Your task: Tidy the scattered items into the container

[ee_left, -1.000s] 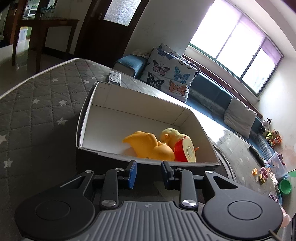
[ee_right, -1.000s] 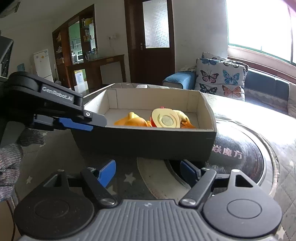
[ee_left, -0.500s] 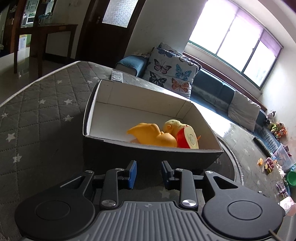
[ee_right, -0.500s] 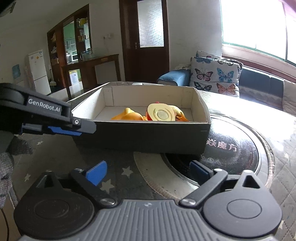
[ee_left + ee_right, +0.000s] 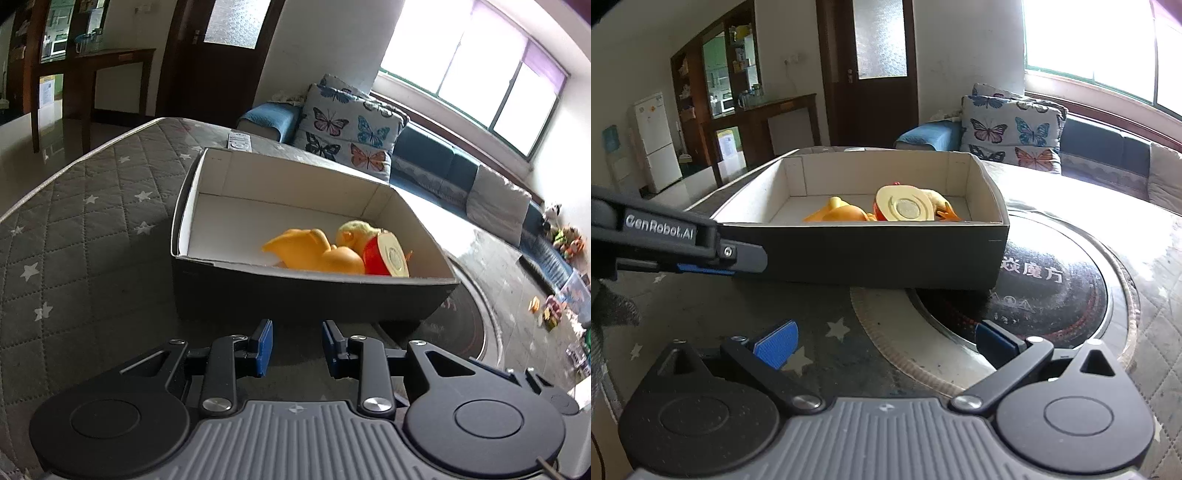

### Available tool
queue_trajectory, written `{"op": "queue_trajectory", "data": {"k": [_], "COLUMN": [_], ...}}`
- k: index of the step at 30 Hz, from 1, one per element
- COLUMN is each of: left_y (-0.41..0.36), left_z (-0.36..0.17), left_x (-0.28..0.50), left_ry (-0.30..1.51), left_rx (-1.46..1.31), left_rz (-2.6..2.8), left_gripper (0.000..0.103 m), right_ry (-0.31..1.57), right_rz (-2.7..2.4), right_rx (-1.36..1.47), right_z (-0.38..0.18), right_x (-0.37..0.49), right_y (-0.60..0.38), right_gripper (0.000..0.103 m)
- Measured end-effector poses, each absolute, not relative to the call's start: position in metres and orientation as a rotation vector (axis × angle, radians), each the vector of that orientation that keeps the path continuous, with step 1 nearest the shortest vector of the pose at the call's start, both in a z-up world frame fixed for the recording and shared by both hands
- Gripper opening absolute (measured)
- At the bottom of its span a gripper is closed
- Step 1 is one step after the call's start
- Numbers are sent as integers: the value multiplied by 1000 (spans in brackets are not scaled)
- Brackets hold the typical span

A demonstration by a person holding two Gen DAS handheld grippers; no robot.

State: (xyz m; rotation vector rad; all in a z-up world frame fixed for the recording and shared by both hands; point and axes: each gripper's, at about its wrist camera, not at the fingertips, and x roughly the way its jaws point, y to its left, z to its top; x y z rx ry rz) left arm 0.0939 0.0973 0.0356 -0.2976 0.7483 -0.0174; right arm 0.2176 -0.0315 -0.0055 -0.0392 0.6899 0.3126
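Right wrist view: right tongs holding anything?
No. The right tongs are spread wide with only the quilted tabletop between the blue pads; both toys lie in the box.

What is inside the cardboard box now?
Inside the box lie an orange duck toy and a yellow toy with a red base, touching. The near wall hides the floor under them.

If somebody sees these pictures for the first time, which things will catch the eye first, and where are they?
First the bright yellow toy duck and the red and cream toy beside it, both lying inside the dark cardboard box on the star-patterned quilted table cover. Next, the black round hotplate under the box's right corner, and the butterfly cushion on the sofa behind.
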Motion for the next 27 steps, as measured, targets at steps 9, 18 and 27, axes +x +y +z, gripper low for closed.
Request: {"op": "queue_trajectory", "data": {"k": [9, 18, 27], "left_y": [94, 92, 88], "left_z": [34, 30, 23], "left_x": [95, 97, 103], "left_ry": [761, 783, 804], "left_rx": [-270, -259, -250], "left_rz": [-18, -14, -12], "left_gripper": [32, 32, 32], "right_ry": [710, 730, 762], "right_rz": [281, 279, 277], "right_rx": [-17, -3, -2], "right_z": [-5, -7, -14], "right_x": [224, 230, 236], "right_y": [-35, -32, -32], "right_gripper": [103, 103, 103]}}
